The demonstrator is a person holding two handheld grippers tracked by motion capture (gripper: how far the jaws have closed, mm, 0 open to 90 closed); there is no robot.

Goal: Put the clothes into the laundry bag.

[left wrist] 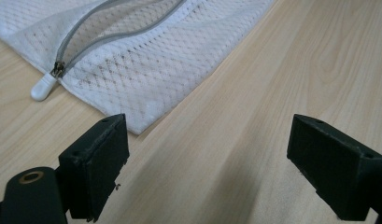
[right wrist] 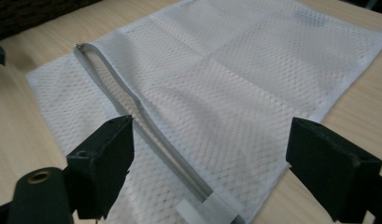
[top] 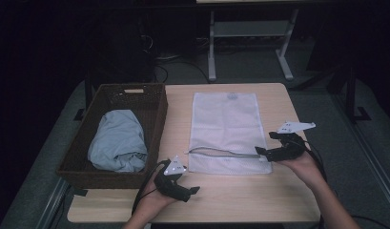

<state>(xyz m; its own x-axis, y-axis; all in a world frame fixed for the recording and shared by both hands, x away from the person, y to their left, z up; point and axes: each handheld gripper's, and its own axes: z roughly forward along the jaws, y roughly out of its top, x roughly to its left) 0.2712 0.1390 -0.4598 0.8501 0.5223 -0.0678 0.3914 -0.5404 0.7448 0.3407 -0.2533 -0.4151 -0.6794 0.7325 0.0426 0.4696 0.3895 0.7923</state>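
A white mesh laundry bag [top: 229, 129] lies flat at the table's centre, long side running twelve to six — its grey zipper [top: 221, 153] near the six o'clock edge gapes open, white pull tab [left wrist: 43, 87] at nine o'clock.

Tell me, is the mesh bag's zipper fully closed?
No, the zipper on the mesh bag gapes open, its pull parked at one end.
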